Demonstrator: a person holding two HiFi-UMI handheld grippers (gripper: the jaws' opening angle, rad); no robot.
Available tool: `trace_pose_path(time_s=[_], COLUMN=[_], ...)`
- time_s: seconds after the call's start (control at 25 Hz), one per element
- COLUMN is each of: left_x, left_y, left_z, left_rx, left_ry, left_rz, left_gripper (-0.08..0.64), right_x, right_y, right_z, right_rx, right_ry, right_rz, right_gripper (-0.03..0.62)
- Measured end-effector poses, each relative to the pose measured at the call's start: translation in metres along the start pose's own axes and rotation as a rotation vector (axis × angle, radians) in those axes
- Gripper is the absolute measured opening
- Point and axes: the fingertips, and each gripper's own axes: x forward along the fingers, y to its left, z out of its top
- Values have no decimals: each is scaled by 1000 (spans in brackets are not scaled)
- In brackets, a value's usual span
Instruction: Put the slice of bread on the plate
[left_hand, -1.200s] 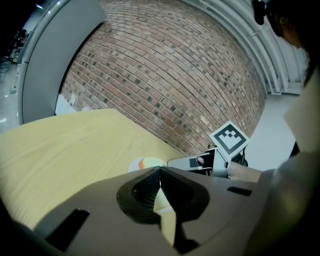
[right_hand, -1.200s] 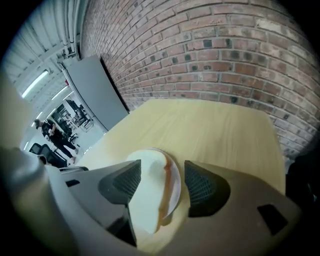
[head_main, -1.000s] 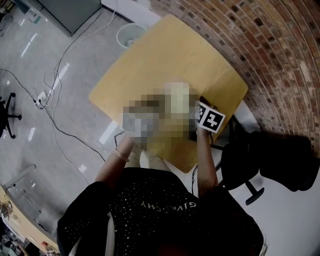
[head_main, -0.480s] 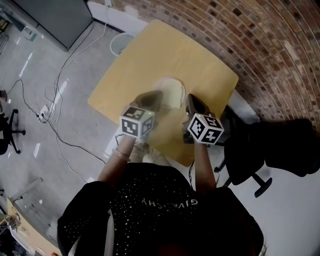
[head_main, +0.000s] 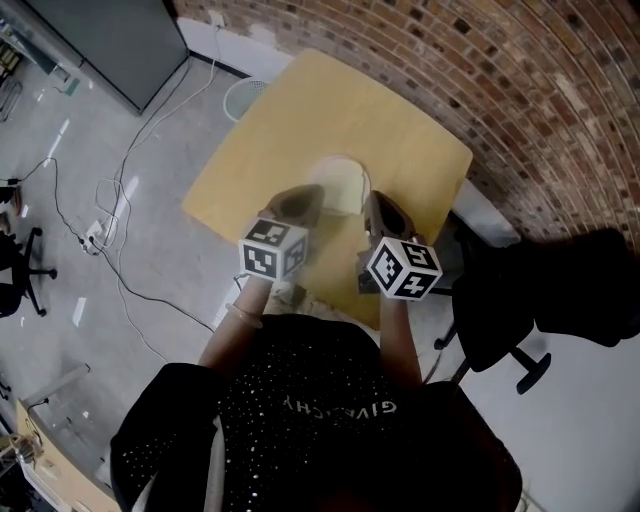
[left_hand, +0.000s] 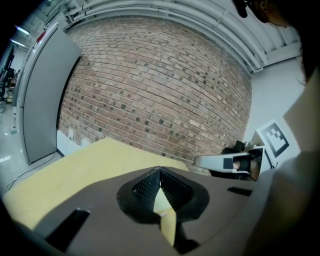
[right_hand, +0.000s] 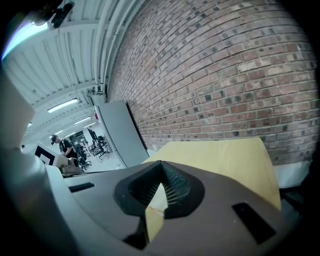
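— Where is the pale slice of bread (head_main: 345, 190) at this moment?
— It lies on the round, pale plate (head_main: 330, 165), as far as the blurred head view lets me see. The plate stands near the middle of the yellow wooden counter (head_main: 400, 120), a little toward the edge where the person stands.
— And the tongs?
— The brown left tongs (head_main: 316, 191) hang over the counter just beside the plate, on its left side. The brown right tongs (head_main: 373, 199) hang just beside it on the right. Both point toward the far edge and the red brick wall (head_main: 520, 80).
— Do they hold something?
— No. In each gripper view the two jaws meet at their tips, fully closed. Only the yellow counter shows through the small gap behind the tips, and nothing is between the jaws.
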Motion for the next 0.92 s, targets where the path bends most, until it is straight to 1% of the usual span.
trace_pose_path(time_s=[0.32, 0.56, 0.68, 0.92], left_x=[-2, -6, -5, -8], left_y=[5, 7, 8, 15], left_z=[1, -1, -3, 1], left_rx=[9, 3, -1, -7], left_ry=[0, 11, 16, 2], left_rz=[12, -8, -10, -14], left_gripper=[9, 10, 10, 9], right_x=[-9, -8, -6, -1], right_y=[2, -1, -2, 8], right_z=[3, -4, -5, -5], right_rx=[-1, 26, 45, 24], right_ry=[-17, -7, -4, 1], right_rz=[-11, -36, -35, -33], right_gripper=[12, 12, 12, 12])
